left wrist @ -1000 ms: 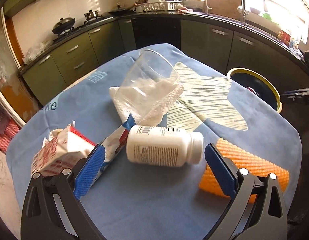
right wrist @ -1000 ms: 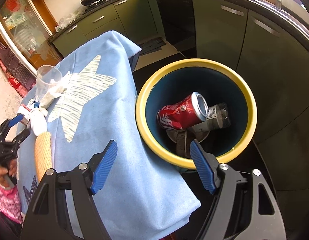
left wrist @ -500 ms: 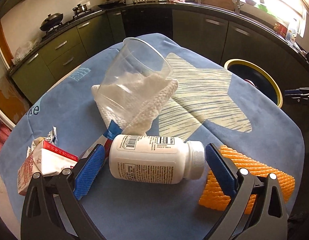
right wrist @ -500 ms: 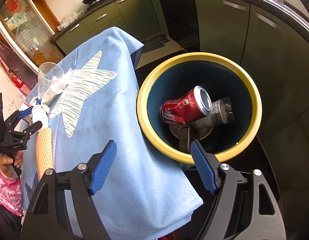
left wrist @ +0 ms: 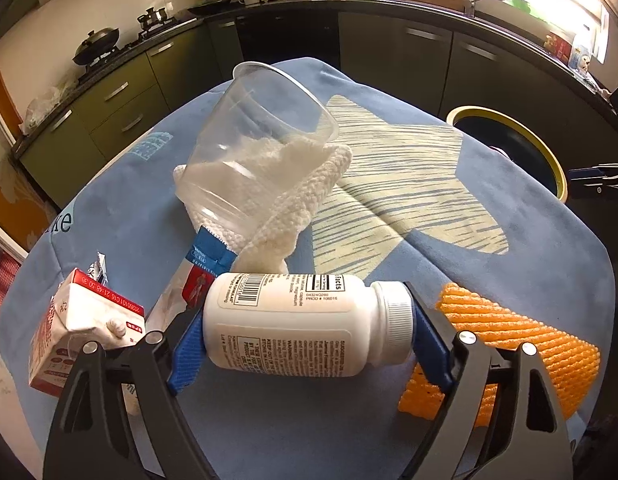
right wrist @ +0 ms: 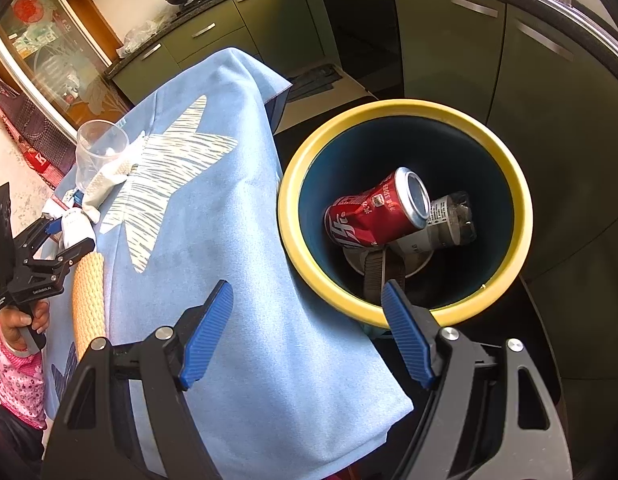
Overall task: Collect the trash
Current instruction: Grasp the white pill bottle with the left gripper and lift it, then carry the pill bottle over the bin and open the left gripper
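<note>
Left wrist: left gripper (left wrist: 305,344) closed end-to-end on white pill bottle (left wrist: 305,322), lying sideways on blue cloth (left wrist: 509,280), presumably for carrying to bin (left wrist: 549,156).

Right wrist: right gripper (right wrist: 307,334) wide open, empty, above yellow-rimmed bin's near edge; can (right wrist: 379,210) inside.

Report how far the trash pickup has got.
Done: a red can and a bottle already lie in the bin. In hand: the left gripper has its fingers around the white pill bottle, seemingly gripping it end to end. The right gripper hangs open by the bin. Left on the table: carton, cup, white cloth, orange netting, wrapper.
</note>
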The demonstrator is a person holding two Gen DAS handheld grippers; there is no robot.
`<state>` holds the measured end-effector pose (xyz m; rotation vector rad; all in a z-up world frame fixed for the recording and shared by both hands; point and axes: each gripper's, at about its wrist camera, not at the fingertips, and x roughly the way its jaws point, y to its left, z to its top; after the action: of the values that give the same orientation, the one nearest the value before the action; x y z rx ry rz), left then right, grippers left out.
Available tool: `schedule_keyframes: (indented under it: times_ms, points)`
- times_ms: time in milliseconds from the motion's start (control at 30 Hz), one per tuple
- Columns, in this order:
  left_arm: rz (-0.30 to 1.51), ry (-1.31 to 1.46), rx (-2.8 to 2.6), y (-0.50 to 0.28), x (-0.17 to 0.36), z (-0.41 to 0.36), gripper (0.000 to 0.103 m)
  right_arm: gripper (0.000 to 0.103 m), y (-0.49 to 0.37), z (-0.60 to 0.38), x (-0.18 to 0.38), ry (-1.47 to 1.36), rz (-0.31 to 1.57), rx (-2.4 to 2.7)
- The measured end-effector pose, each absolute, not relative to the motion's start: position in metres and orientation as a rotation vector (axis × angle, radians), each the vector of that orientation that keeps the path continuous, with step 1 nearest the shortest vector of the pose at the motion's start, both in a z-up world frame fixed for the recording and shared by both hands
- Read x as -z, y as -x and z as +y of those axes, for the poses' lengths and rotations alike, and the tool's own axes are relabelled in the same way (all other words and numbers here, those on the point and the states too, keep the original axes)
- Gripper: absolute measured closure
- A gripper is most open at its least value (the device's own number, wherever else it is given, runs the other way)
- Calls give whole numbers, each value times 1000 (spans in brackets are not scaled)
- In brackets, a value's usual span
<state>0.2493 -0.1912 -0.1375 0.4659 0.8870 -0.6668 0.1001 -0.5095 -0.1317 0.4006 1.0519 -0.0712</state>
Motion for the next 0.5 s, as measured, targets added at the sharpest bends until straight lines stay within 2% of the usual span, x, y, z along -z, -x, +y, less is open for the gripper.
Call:
schedule_keyframes:
  times_ms: [300,500]
  points:
    - [859,-411,693,-228,98,-182,18,31,-93,-509,125,-405,1026,72]
    - [830,-412,775,-212,70,-213,18,31,-73,-531,123,-429,1003,145]
